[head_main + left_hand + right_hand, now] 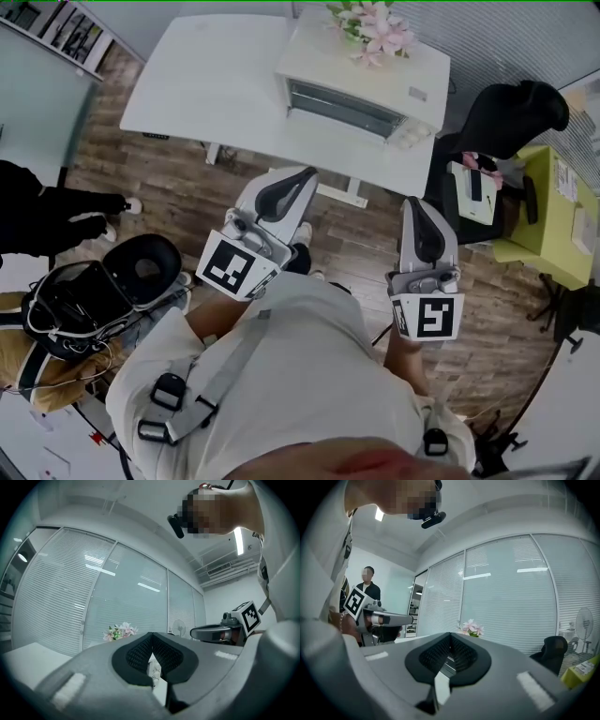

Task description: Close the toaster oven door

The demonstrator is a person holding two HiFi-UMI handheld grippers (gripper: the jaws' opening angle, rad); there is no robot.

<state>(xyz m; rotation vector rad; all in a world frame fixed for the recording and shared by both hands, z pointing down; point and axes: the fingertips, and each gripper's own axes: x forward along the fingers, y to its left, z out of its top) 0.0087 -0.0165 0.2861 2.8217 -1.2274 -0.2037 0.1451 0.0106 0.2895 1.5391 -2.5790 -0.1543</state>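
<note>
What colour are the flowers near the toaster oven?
The flowers are pink with some white, clearest in the head view.

head view: steeply down from overhead | gripper views: level, toward blinds (61, 588) | shared: flowers (375, 33)

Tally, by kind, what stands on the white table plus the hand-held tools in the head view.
toaster oven: 1
flower bunch: 1
hand-held tools: 2, the left tool and the right tool
Total: 4
</note>
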